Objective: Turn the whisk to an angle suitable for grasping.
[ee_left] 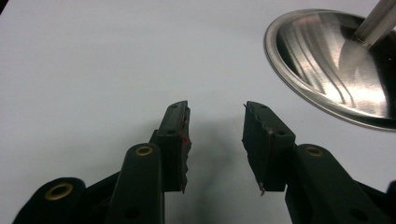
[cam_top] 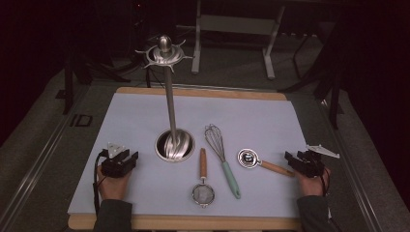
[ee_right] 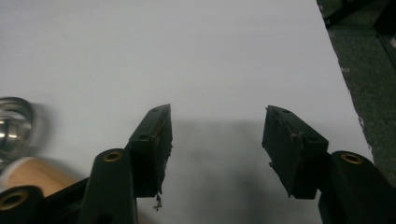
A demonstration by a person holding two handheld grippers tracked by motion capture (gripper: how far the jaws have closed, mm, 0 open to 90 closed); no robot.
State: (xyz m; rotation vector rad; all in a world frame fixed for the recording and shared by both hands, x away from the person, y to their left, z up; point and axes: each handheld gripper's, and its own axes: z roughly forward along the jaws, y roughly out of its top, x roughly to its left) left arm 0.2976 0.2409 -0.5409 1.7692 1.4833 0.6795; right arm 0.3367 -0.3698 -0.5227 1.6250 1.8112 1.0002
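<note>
Right hand-held gripper (cam_top: 296, 160) sits released beside your measuring spoon (cam_top: 258, 162) near the counter's right edge; take its stiff, light wooden handle, since the steel bowl looks slippery.

Far half of the bench (cam_top: 130, 116) open on both sides of the stand's tall pole (cam_top: 170, 104). Near centre crowded: stand base (cam_top: 174, 145), strainer (cam_top: 203, 186), whisk (cam_top: 222, 157), wooden-handled scoop (cam_top: 258, 162) just left of right tongs (cam_top: 291, 158). Left tongs (cam_top: 131, 157) have free mat ahead.
</note>
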